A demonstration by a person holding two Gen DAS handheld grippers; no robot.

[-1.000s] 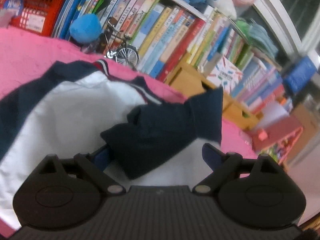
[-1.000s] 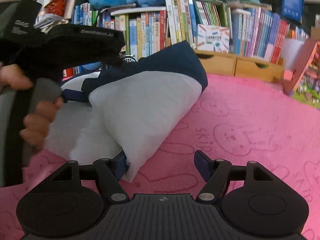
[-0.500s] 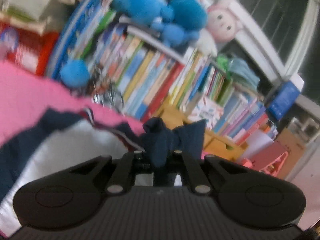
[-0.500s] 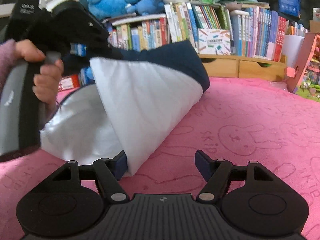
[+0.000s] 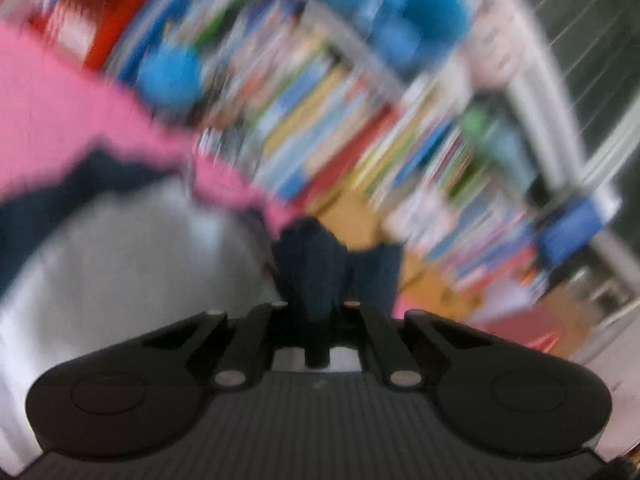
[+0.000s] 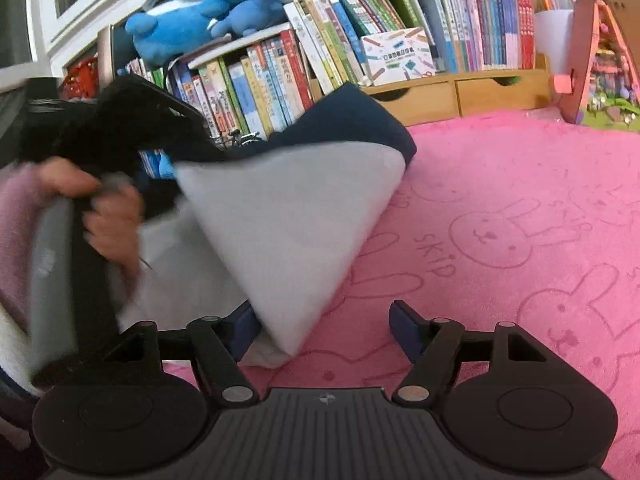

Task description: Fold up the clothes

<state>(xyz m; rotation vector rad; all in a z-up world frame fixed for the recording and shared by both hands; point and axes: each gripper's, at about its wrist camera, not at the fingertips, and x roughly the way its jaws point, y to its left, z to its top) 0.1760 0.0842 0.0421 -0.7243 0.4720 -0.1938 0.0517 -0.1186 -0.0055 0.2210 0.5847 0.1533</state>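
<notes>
Shirt point(image 6: 280, 216), white with navy trim, lies partly on a pink bunny-print blanket point(image 6: 520, 200) in front of a low bookshelf point(image 6: 400, 40) packed with books and topped with blue plush toys point(image 6: 200, 12). One part of it is raised off the blanket, forming a white cone shape with a navy edge along its top, its lower tip hanging down to the blanket.

The left gripper point(image 5: 316, 304) has its jaws pressed together on a bunch of the navy fabric point(image 5: 316, 264), which sticks up between them; the left wrist view is heavily blurred, with the white body of the shirt spreading out to the left. In the right wrist view this gripper shows as a dark shape at the upper left, held by a hand point(image 6: 100, 208) with a pink sleeve point(image 6: 16, 220).

The right gripper point(image 6: 324, 324) sits low over the blanket with its jaws standing apart. The shirt's lower tip lies just inside the left of its 2 fingers point(image 6: 244, 328), and the right finger is clear of the cloth.
</notes>
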